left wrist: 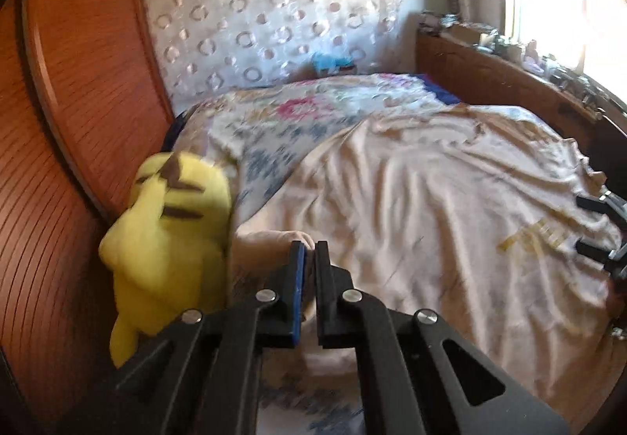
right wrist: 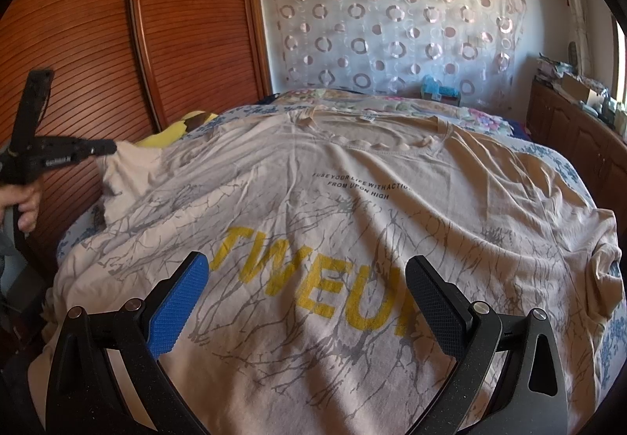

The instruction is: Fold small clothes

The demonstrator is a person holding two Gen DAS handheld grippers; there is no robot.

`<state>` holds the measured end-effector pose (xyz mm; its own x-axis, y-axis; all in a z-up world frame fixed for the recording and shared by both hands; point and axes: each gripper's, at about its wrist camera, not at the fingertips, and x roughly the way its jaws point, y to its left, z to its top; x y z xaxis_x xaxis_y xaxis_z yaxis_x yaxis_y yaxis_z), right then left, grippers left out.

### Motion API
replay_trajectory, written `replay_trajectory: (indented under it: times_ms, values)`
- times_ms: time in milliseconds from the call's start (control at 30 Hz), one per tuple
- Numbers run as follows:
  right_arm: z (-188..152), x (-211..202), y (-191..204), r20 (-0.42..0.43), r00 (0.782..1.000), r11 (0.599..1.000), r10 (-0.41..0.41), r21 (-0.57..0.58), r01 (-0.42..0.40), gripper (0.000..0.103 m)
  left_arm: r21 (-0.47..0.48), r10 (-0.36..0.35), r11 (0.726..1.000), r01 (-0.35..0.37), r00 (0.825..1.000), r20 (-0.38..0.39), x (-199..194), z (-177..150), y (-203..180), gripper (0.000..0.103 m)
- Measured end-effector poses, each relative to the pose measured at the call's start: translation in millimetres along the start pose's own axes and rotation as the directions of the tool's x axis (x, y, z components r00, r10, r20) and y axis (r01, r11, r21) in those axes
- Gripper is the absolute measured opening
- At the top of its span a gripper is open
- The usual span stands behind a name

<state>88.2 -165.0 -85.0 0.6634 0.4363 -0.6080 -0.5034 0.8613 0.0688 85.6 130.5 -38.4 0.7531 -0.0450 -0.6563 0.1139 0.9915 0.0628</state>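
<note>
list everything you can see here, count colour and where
t-shirt: one, beige with yellow letters, spread flat on the bed
sleeve: one, beige, at the shirt's side nearest the wardrobe, pinched in the left tool
bedspread: one, floral, under the shirt
plush toy: one, yellow, between bed and wardrobe
wardrobe: one, reddish wood, beside the bed
curtain: one, white with circles, behind the bed
left tool: one, black, shut on the sleeve
right tool: one, black, open over the shirt
hand: one, gripping the left tool's handle

Bed (right wrist: 564, 168) with floral cover, beige T-shirt (right wrist: 352, 223) spread flat, yellow plush (left wrist: 168, 231).
</note>
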Motion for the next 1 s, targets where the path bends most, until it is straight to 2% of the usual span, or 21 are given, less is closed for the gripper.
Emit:
replay_trajectory:
  times_ms: [133, 267, 333, 400, 433, 533, 667, 1000]
  values:
    - [0.8, -1.3, 0.9, -0.004, 1.000, 1.000, 0.000, 0.002, 0.000, 0.102, 0.051, -0.082, 0.995, 0.080, 0.996, 0.035, -0.4, 33.1, -37.1, 0.001]
    - [0.5, -1.3, 0.6, -0.004, 1.000, 1.000, 0.001, 0.003, -0.001, 0.102, 0.089, -0.187, 0.979, 0.183, 0.981, 0.040, 0.1, 55.9, -75.0, 0.005]
    - [0.0, -1.6, 0.3, -0.006, 1.000, 1.000, 0.003, 0.008, -0.003, 0.102, 0.098, -0.214, 0.973, 0.209, 0.976, 0.035, 1.8, 59.5, -84.0, 0.022]
    - [-0.5, -1.3, -0.1, -0.009, 1.000, 1.000, 0.005, 0.012, -0.005, 0.102, 0.090, -0.221, 0.972, 0.218, 0.975, 0.022, 4.8, 58.9, -83.7, 0.033]
    - [-0.9, -1.0, -0.3, -0.008, 1.000, 1.000, 0.007, 0.013, -0.007, 0.102, 0.078, -0.215, 0.974, 0.213, 0.977, 0.015, 6.3, 56.8, -81.2, 0.037]
    - [-0.8, -0.9, -0.4, -0.007, 1.000, 1.000, 0.008, 0.013, -0.008, 0.102, 0.060, -0.156, 0.986, 0.157, 0.988, -0.012, 13.3, 43.6, -66.2, 0.039]
    - [-1.8, -0.8, -2.0, -0.010, 1.000, 1.000, 0.008, 0.010, -0.008, 0.102, 0.009, -0.096, 0.995, 0.097, 0.993, -0.064, 29.4, 19.0, -37.4, 0.041]
    - [3.3, 4.9, 3.2, -0.047, 0.998, 0.998, 0.050, -0.023, -0.051, 0.099, -0.049, -0.038, 0.998, 0.030, 0.986, -0.162, 70.4, -23.2, -8.0, 0.043]
